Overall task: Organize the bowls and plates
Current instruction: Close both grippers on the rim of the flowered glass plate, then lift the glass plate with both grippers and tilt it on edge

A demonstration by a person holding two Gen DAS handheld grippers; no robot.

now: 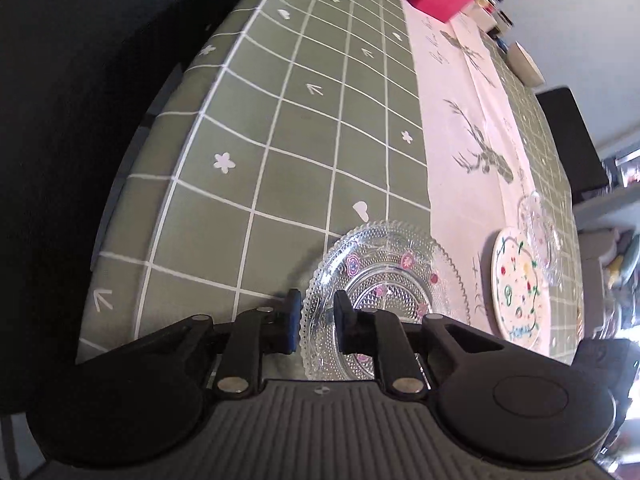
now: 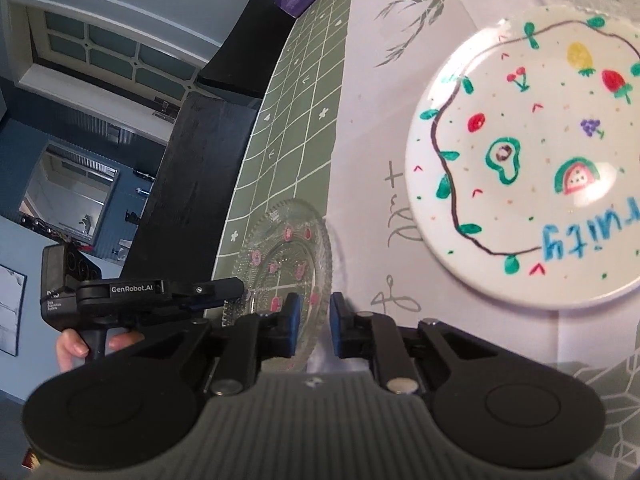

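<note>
left gripper (image 1: 316,322) | jaws clamped on near rim of glass plate (image 1: 384,276) on tabletop (image 1: 280,140) | right gripper (image 2: 314,326) | jaws pinching opposite rim | step: two-handed grasp | next: level lift toward fruit plate (image 2: 528,160) nearby

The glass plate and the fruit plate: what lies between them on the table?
Only bare white runner between glass plate and fruit plate, in the right wrist view.
</note>
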